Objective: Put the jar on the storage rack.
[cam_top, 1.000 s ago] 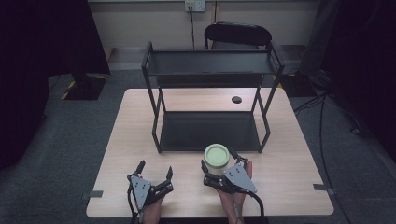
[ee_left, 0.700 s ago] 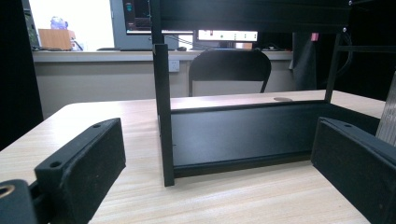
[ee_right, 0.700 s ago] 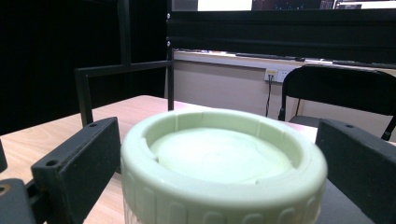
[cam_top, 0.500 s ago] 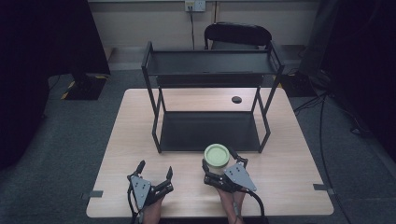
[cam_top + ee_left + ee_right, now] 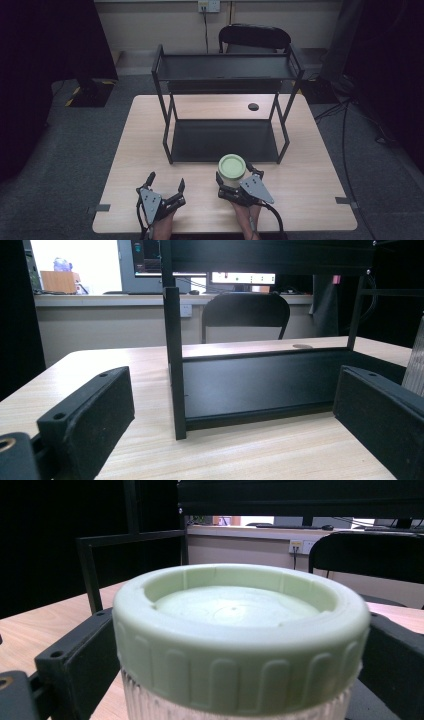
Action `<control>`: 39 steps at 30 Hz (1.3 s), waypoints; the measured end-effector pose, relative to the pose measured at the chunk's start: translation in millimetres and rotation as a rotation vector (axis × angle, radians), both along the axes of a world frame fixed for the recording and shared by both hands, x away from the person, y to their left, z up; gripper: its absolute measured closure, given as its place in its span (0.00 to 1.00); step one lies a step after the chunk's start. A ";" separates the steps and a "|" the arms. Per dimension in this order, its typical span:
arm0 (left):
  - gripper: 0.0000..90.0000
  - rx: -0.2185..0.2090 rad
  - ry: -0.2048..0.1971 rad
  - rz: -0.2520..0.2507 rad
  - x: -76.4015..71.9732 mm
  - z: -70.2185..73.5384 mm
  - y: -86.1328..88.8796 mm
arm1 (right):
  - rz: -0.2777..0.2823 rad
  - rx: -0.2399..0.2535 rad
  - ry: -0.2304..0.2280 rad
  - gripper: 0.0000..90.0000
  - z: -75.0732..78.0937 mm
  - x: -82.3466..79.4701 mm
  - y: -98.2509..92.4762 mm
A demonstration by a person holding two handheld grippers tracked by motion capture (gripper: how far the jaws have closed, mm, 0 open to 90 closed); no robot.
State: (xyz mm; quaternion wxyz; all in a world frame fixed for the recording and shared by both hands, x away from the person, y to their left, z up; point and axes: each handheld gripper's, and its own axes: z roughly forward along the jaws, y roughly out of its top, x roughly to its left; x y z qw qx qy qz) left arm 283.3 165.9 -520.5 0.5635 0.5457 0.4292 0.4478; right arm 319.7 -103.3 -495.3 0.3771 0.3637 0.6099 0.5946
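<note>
High view: the right tool (image 5: 234,179) is clamped around a clear ribbed jar with a pale green screw lid (image 5: 232,167), at the near edge of the light wooden counter (image 5: 310,175) — just before the black metal two-tier shelf (image 5: 225,137). Lift it upright, squarely; the left tool (image 5: 165,186) rests apart, empty.

The high view is dim and soft, with the wooden table (image 5: 300,150) evenly lit in the middle of the frame while the upper left and right edges fall into near black. In the left gripper view a window (image 5: 75,265) at the upper left is blown out to white, and the black shelf rack (image 5: 260,385) shows little detail in its shadowed panel. In the right gripper view the green jar lid (image 5: 240,630) at close range is slightly blurred, under soft, even light.
</note>
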 end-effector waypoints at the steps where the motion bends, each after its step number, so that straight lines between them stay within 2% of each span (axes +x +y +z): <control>1: 0.03 0.000 0.000 0.000 0.0 0.0 0.0 | 0.000 0.001 -0.001 0.01 -0.3 0.1 0.2; 6: 0.03 0.000 0.000 0.000 0.0 0.0 0.0 | -0.003 0.005 -0.008 0.01 -1.6 -0.1 0.6; 18: 0.03 0.000 0.000 0.000 0.0 0.0 0.1 | 0.005 0.006 0.020 0.01 -7.0 1.8 3.0; 23: 0.03 0.000 0.000 -0.001 0.0 0.0 0.0 | -0.005 -0.006 0.017 0.01 -11.3 2.0 4.5; 31: 0.03 0.001 0.000 -0.001 0.0 0.0 0.1 | -0.022 0.013 0.010 0.01 -16.3 2.5 3.2; 37: 0.03 0.001 0.000 0.000 0.0 0.0 0.0 | -0.011 0.018 0.012 0.01 -17.3 2.4 3.0; 39: 0.03 0.000 0.000 0.000 0.0 0.0 0.0 | -0.009 0.014 -0.006 0.02 -17.7 1.1 3.0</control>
